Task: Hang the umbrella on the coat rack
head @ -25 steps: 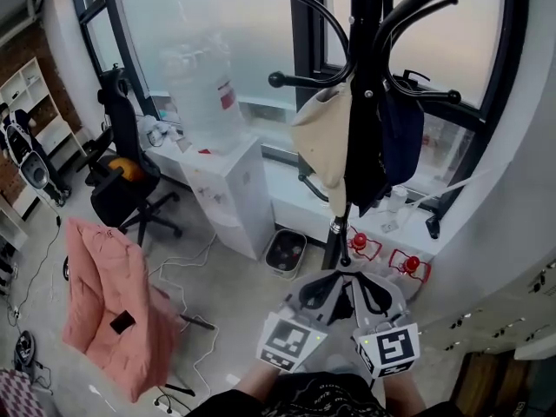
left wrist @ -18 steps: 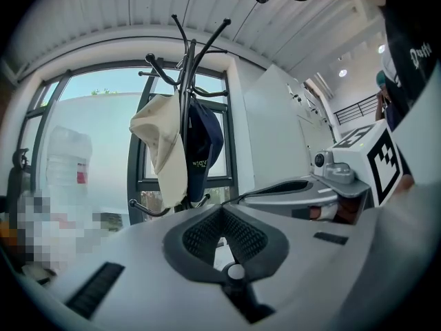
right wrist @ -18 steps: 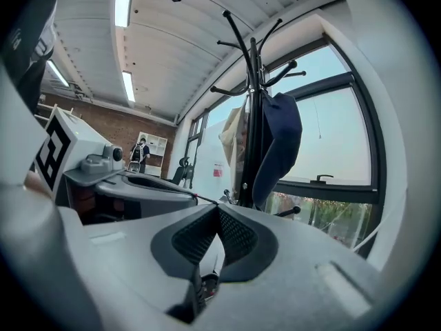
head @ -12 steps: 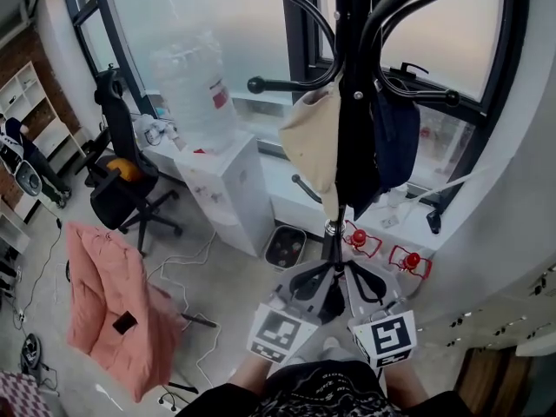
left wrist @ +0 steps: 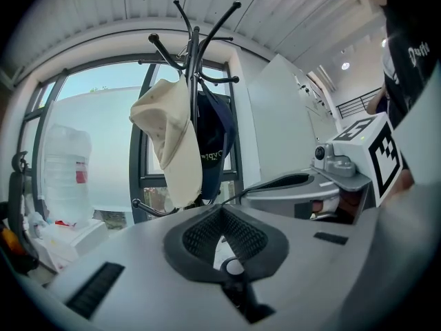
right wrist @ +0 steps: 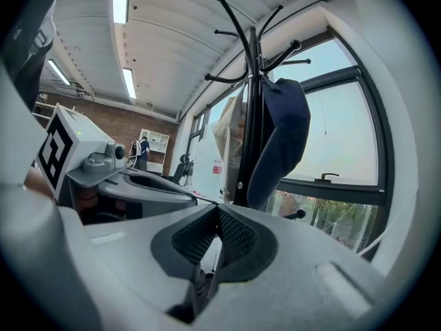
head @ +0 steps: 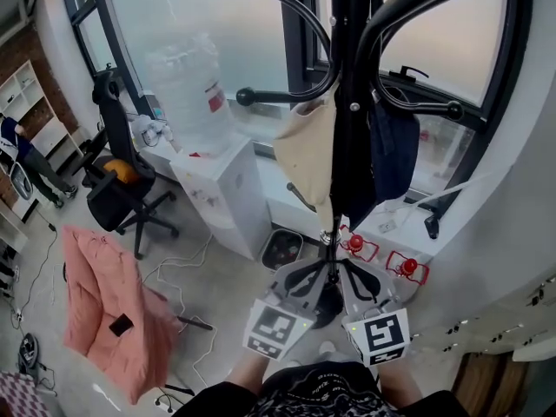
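Umbrella: the long black folded umbrella hangs on the coat rack, close against the pole. Its shiny end points down.
Coat rack: the tall black coat rack stands by the window. It has curved hooks with round ends. Both grippers point toward it.
Next to the umbrella: a cream hat hangs on one side. A dark blue cap hangs on the other side.
Left gripper: the left gripper shows low in the head view. Its jaws are pressed together with nothing between them.
Right gripper: the right gripper is just beside the left one. Its jaws are pressed together too, and they hold nothing.
On the floor by the rack: two little red-topped things and a small dark bin.
Farther away: a big water bottle sits on a white stand. A black office chair is near it. A pink coat is on the left.
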`<state>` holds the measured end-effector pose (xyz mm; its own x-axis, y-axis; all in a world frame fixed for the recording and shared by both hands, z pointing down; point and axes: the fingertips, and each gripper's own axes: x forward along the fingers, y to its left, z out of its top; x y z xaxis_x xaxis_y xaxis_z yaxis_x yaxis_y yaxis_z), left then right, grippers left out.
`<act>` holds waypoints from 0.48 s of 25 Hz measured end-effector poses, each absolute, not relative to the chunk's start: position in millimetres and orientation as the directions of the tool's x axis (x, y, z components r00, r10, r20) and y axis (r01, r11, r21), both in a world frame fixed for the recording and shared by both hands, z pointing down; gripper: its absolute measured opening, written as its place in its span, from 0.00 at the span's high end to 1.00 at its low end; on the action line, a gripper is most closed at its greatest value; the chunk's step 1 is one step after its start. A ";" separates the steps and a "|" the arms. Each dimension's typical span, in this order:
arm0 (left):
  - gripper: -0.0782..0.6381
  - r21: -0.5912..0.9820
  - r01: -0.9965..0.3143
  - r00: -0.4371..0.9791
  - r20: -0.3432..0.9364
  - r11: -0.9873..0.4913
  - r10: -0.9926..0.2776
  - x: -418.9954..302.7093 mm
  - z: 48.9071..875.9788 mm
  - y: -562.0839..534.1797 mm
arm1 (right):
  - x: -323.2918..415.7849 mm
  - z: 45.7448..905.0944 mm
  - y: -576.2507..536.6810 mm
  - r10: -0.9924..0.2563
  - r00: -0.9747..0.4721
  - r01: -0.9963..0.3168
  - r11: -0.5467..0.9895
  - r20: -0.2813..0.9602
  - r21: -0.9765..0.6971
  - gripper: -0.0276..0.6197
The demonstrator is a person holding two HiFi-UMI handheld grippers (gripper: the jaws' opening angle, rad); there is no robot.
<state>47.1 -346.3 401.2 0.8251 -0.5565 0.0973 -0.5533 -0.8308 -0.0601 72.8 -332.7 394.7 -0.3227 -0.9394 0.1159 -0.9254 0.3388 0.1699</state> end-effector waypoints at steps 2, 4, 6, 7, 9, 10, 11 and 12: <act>0.88 -0.066 -0.552 0.825 0.096 -0.831 -0.556 49.9 401.1 -351.1 | 74.6 394.5 -335.9 -0.938 -0.324 -0.926 0.341 0.121 0.164 0.95; 0.88 -0.072 -0.552 0.825 0.100 -0.831 -0.556 52.6 403.0 -355.2 | 77.8 397.2 -339.9 -0.938 -0.323 -0.925 0.341 0.127 0.166 0.95; 0.88 -0.074 -0.554 0.823 0.106 -0.830 -0.558 55.1 405.6 -358.3 | 80.5 399.1 -343.9 -0.937 -0.323 -0.926 0.341 0.130 0.161 0.95; 0.88 -0.072 -0.556 0.821 0.109 -0.828 -0.561 55.9 407.1 -359.7 | 81.6 400.1 -345.8 -0.937 -0.324 -0.926 0.342 0.132 0.161 0.95; 0.88 -0.064 -0.565 0.815 0.111 -0.823 -0.568 56.2 410.2 -362.8 | 83.3 402.9 -349.6 -0.936 -0.325 -0.923 0.345 0.136 0.169 0.95; 0.88 -0.060 -0.569 0.812 0.112 -0.820 -0.572 56.4 411.5 -364.8 | 83.7 404.6 -351.4 -0.935 -0.327 -0.922 0.348 0.139 0.170 0.95; 0.88 -0.058 -0.574 0.809 0.114 -0.817 -0.576 56.7 412.8 -366.9 | 84.1 406.4 -353.3 -0.933 -0.330 -0.921 0.351 0.143 0.168 0.95; 0.88 -0.056 -0.578 0.806 0.116 -0.814 -0.580 57.2 414.1 -369.4 | 84.5 408.1 -355.3 -0.931 -0.333 -0.920 0.355 0.148 0.165 0.95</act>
